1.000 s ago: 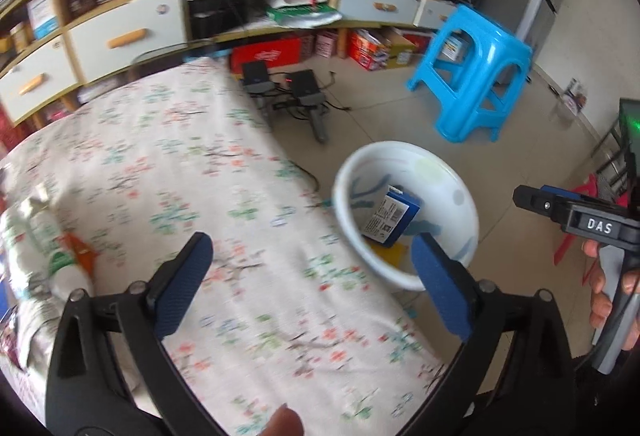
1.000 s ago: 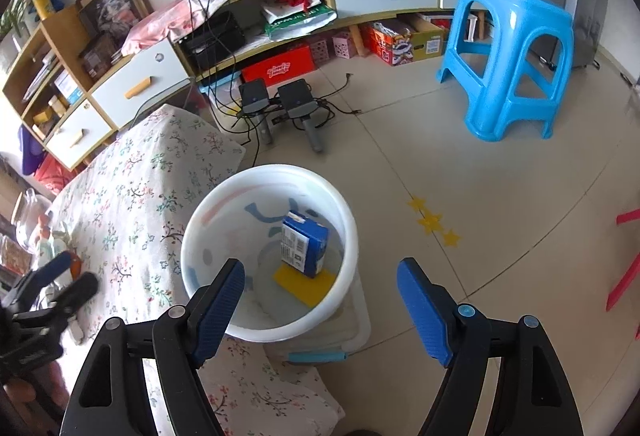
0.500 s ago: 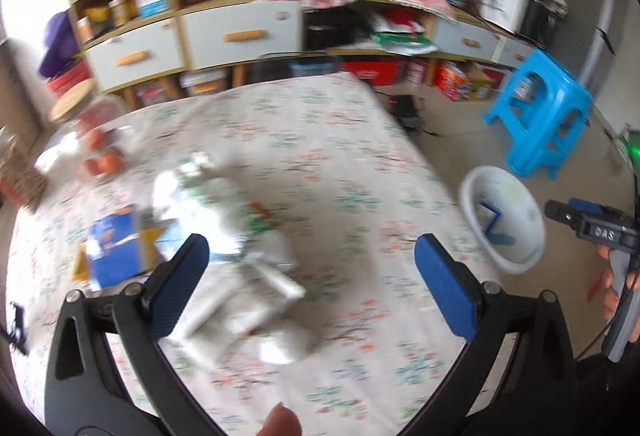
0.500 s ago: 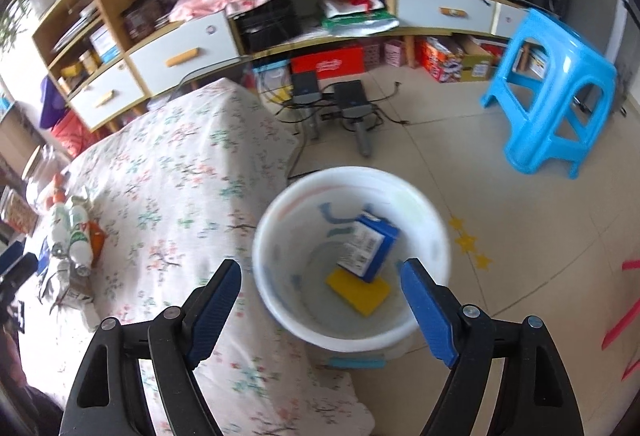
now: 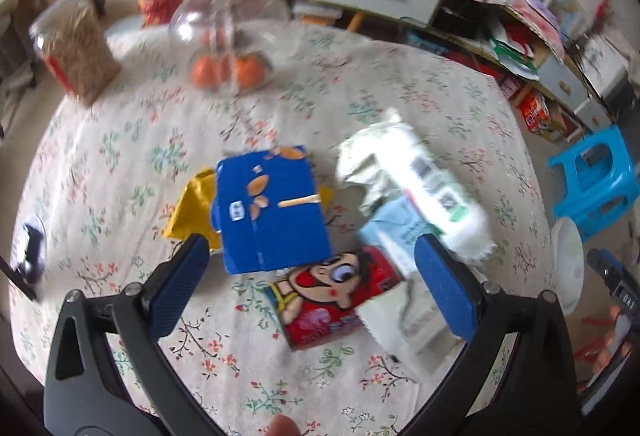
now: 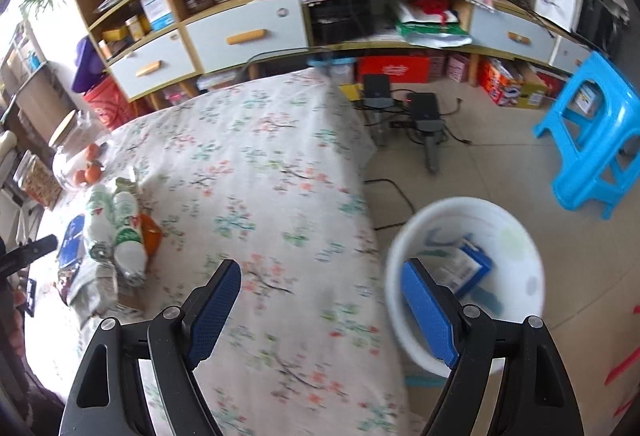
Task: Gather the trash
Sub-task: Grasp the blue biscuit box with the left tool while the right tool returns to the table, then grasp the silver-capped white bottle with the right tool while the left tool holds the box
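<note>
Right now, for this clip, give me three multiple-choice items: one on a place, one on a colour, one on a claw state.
1. Where is the white bin?
A. On the table
B. On the floor beside the table
C. On the blue stool

2. What colour is the flattened carton between the left claw's fingers in its view?
A. Blue
B. Green
C. Pink

3. How is the right claw?
A. Shut on a bottle
B. Open, holding nothing
C. Shut on the bin's rim

Answers:
1 B: it stands on the tiles by the floral tablecloth.
2 A: its top face is deep blue.
3 B: the fingers stand apart with nothing between.
</note>
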